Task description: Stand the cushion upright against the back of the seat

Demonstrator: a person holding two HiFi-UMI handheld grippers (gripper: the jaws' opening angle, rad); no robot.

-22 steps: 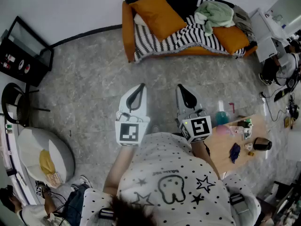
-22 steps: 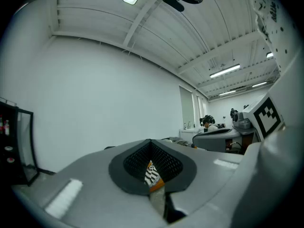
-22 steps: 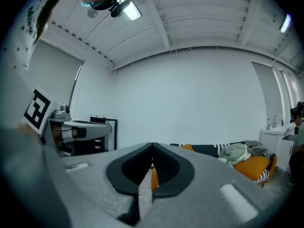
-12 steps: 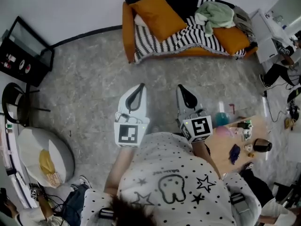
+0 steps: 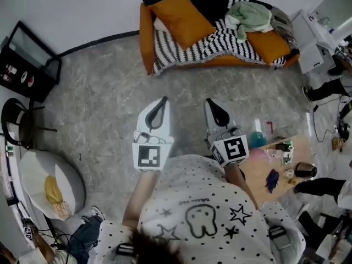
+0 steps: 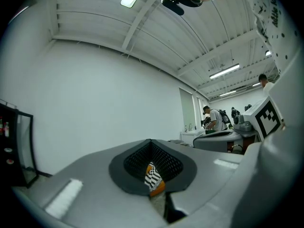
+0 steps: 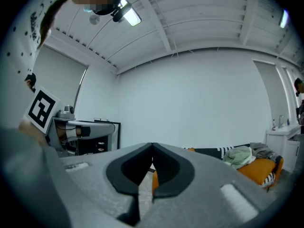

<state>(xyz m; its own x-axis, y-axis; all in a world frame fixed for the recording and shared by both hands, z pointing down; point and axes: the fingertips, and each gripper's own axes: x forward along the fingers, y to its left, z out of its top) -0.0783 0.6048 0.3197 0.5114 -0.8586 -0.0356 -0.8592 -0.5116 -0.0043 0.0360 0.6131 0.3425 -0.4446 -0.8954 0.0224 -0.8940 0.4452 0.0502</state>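
Little has changed. The sofa sits only a shade higher in the head view than a moment ago, so we judge we have barely moved. Our left gripper and right gripper stay level before us, fingers pressed together on nothing. The orange cushion lies slanted at the sofa's left end, well apart from us. The whole approach remains.
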